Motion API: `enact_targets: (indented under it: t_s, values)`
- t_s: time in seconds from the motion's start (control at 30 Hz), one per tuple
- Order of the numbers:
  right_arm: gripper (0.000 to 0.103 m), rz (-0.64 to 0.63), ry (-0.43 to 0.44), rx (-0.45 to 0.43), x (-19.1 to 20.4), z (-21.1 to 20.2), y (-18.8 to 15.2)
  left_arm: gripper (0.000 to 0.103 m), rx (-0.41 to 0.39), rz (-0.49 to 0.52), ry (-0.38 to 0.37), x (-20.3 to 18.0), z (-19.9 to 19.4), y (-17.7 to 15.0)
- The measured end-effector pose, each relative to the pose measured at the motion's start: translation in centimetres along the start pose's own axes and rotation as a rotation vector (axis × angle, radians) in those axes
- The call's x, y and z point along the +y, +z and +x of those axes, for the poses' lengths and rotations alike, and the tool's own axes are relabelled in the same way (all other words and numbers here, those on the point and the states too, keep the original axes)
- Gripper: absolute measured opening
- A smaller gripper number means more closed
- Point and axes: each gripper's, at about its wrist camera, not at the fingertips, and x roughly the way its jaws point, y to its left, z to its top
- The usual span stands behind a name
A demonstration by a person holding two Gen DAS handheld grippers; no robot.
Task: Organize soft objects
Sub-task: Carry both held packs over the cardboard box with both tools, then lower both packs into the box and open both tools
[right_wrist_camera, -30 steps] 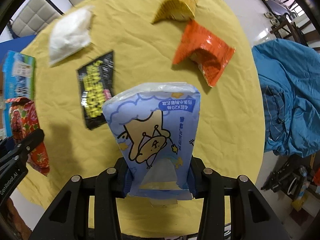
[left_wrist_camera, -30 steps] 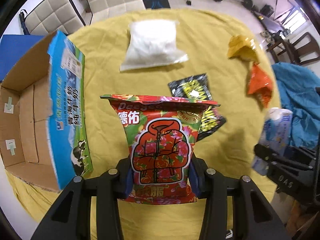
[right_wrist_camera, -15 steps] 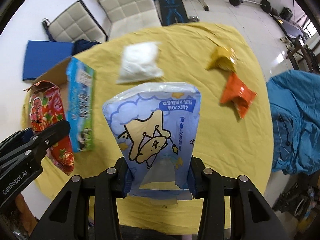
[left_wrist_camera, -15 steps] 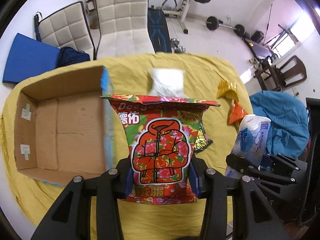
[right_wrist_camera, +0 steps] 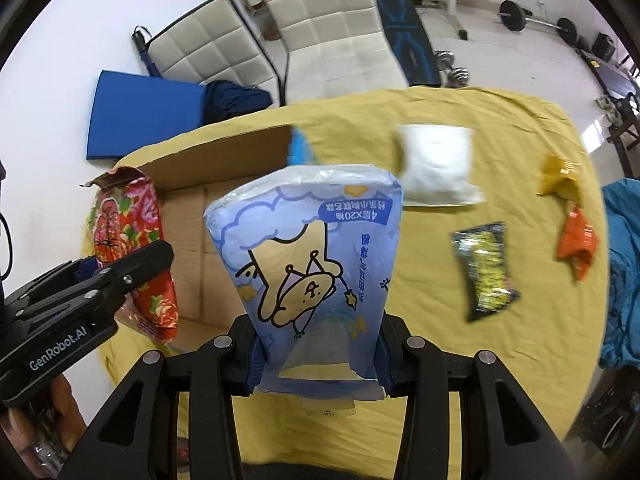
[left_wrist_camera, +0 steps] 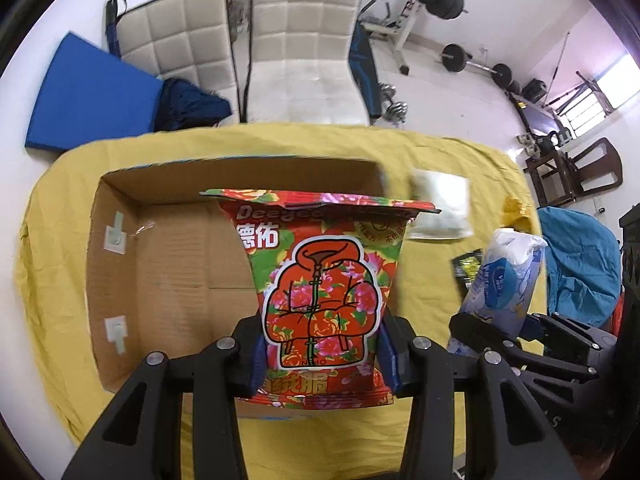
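Observation:
My left gripper (left_wrist_camera: 322,360) is shut on a red floral wipes pack (left_wrist_camera: 324,280) and holds it above the open cardboard box (left_wrist_camera: 168,264). My right gripper (right_wrist_camera: 318,354) is shut on a blue tissue pack with a cartoon bear (right_wrist_camera: 308,264), held up beside the box (right_wrist_camera: 208,240), to its right. The left gripper (right_wrist_camera: 108,280) with the red pack (right_wrist_camera: 128,236) also shows in the right wrist view, and the blue pack (left_wrist_camera: 500,276) in the left wrist view. The box looks empty inside.
On the yellow cloth (right_wrist_camera: 520,340) lie a white pouch (right_wrist_camera: 438,164), a black-and-yellow packet (right_wrist_camera: 486,268), an orange packet (right_wrist_camera: 578,242) and a yellow packet (right_wrist_camera: 558,176). A blue cloth (right_wrist_camera: 624,272) lies at the right edge. White chairs (left_wrist_camera: 304,40) stand behind the table.
Both grippers have risen and swung left with their packs. The red pack is now over the open box, and the blue pack has come up beside it.

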Motion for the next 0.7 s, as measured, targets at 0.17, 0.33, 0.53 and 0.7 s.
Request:
enact_targets:
  t_s: [0.17, 0.33, 0.53, 0.7]
  values:
    - [0.046, -0.012, 0.018, 0.052, 5.7, 5.2, 2.4, 0.041, 0.07, -0.052, -0.017, 5.8, 3.1, 2.0]
    - [0.046, -0.034, -0.003, 0.108, 9.6, 11.4, 5.1, 0.041, 0.162, -0.09, -0.067, 9.5, 7.7, 3.7]
    - [0.046, -0.043, -0.025, 0.189, 11.1, 17.9, 7.3, 0.041, 0.259, -0.112, -0.127, 11.4, 13.3, 5.0]
    - [0.049, -0.058, -0.079, 0.218, 10.8, 21.2, 8.1, 0.042, 0.3, -0.099, -0.193, 11.6, 15.9, 5.4]
